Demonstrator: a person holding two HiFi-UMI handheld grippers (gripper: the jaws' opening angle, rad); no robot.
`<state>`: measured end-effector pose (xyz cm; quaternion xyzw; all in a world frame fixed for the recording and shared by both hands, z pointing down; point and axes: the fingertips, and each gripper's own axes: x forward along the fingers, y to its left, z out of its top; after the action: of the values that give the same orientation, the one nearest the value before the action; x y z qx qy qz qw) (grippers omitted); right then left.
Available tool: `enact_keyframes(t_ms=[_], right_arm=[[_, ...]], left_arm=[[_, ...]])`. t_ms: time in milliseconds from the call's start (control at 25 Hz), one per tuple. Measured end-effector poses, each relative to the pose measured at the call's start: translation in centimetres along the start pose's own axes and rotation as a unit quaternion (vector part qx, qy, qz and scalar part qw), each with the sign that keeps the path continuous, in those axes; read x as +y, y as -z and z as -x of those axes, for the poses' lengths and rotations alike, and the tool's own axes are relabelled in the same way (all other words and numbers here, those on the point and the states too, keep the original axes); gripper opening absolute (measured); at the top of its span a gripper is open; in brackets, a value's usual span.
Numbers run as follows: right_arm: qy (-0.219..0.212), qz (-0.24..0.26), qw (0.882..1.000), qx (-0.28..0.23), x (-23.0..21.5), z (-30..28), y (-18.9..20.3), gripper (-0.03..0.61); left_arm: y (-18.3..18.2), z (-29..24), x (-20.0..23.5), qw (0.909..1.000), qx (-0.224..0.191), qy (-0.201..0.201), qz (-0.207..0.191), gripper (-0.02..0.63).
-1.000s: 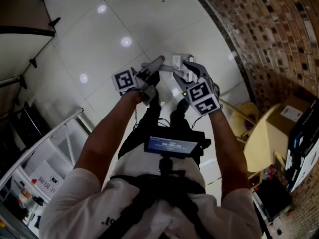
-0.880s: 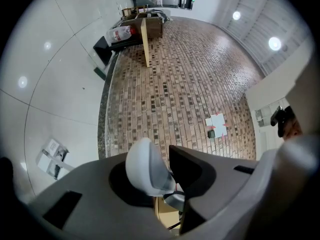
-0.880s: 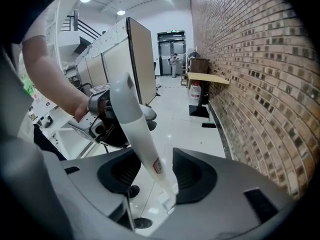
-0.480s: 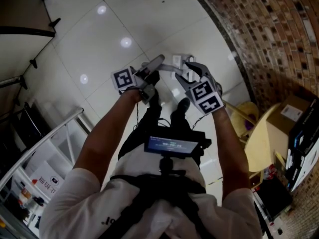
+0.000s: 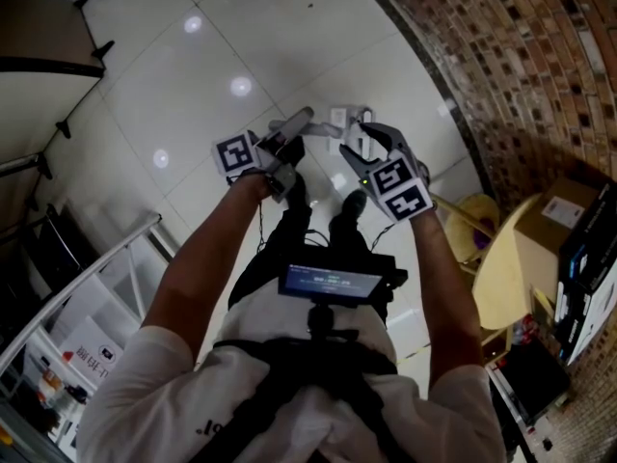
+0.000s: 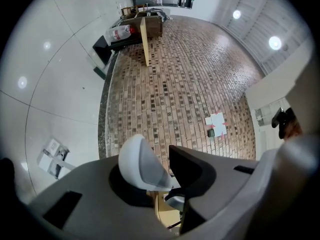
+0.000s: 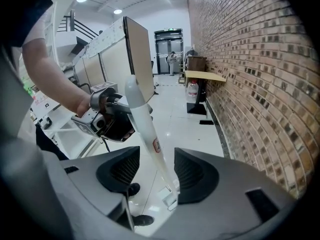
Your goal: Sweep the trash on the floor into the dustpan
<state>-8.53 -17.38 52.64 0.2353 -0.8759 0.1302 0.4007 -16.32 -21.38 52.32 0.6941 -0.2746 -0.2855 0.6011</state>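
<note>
A long pale handle [image 7: 141, 116] slants down to a white piece [image 7: 169, 200] on the tiled floor by my shoes. My right gripper [image 7: 156, 171] straddles it with jaws opening, and there are gaps on both sides. In the head view the right gripper [image 5: 364, 141] is just right of the left gripper [image 5: 289, 145]. My left gripper [image 6: 167, 169] is shut on the handle's rounded upper end [image 6: 140, 161], which sticks out past it as a grey stub [image 5: 299, 122]. A small white item [image 5: 342, 119] lies on the floor beyond the grippers. No dustpan or trash can be told apart.
A brick wall [image 5: 521, 66] runs along the right with a dark floor strip at its foot. Yellow round furniture [image 5: 496, 278] and a cardboard box [image 5: 569, 215] stand at the right. A white railing and shelves [image 5: 87, 287] are at the left. My shoes [image 5: 352, 204] are below the grippers.
The right gripper has shifted a little and its jaws stand slightly wider round the handle. The left gripper has kept still with its grip.
</note>
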Motion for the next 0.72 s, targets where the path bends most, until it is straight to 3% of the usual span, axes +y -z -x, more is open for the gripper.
enact_keyframes(t_ms=[200,360,720], right_arm=[[0.008,-0.010,1.000,-0.004,-0.1,0.6,0.2,0.227],[0.021,-0.025,0.999,-0.007,-0.2,1.6,0.8,0.227],[0.054,-0.069,0.996,-0.003,0.1,5.0,3.6,0.227]], left_arm=[[0.0,0.3,0.1,1.0000,-0.001,-0.006,-0.005,0.098],[-0.5,0.6,-0.1,0.9999,-0.006,-0.007,-0.014,0.153],[-0.8,1.5,0.4,0.9994,-0.012,-0.025,-0.022,0.196]])
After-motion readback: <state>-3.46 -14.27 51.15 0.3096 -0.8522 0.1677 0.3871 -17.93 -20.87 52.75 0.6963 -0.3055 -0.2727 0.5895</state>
